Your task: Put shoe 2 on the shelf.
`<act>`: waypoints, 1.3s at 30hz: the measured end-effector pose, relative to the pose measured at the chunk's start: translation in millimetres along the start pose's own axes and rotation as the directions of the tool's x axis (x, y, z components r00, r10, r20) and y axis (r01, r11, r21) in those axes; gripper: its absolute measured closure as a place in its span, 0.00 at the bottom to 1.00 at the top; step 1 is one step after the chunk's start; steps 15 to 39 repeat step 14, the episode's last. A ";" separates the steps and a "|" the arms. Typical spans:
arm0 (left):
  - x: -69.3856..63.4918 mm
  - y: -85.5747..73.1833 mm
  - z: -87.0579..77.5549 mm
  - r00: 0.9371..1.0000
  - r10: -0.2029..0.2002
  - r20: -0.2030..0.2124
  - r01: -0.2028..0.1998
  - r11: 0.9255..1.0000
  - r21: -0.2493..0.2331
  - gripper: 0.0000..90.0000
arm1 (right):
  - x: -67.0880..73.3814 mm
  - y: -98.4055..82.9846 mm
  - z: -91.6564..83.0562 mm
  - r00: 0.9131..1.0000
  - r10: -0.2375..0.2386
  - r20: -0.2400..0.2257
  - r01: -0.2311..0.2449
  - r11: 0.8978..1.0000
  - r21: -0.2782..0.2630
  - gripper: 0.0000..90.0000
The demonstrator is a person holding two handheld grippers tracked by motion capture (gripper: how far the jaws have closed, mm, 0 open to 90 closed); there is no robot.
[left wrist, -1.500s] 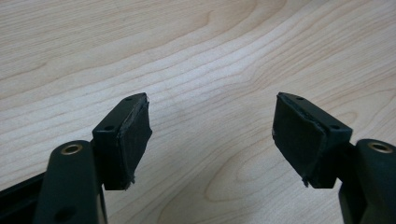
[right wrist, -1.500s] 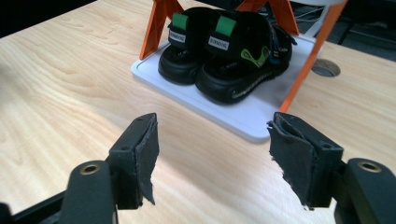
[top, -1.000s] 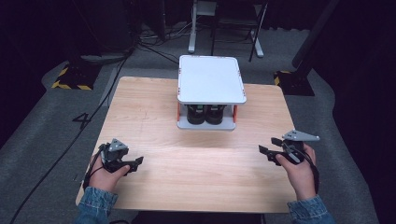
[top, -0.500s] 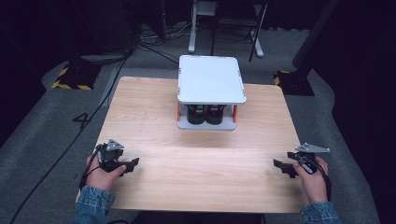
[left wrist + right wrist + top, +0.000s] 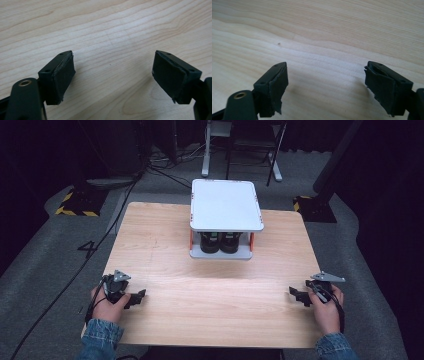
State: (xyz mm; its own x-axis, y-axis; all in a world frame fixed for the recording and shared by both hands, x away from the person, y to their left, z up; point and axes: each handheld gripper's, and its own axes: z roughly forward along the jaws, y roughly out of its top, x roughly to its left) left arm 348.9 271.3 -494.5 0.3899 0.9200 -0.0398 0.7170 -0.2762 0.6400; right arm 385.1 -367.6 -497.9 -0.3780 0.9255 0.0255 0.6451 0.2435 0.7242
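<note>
Canisters (image 5: 220,242) inside white-topped rack (image 5: 226,205)

Blue denim sleeves (image 5: 100,336); black claws, the left claw (image 5: 141,296) grey-plated, cabled.

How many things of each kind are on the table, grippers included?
Grippers: 2, the left gripper and the right gripper, both open and holding nothing.
White two-tier stand: 1
Dark cylinders under its top shelf: 2
Total: 5
</note>
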 end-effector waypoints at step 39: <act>-1.1 -0.8 1.0 1.000 0.025 -0.013 -0.025 1.000 -0.010 0.20 | 3.6 -0.7 9.4 0.999 0.005 0.052 -0.005 1.000 -0.010 0.12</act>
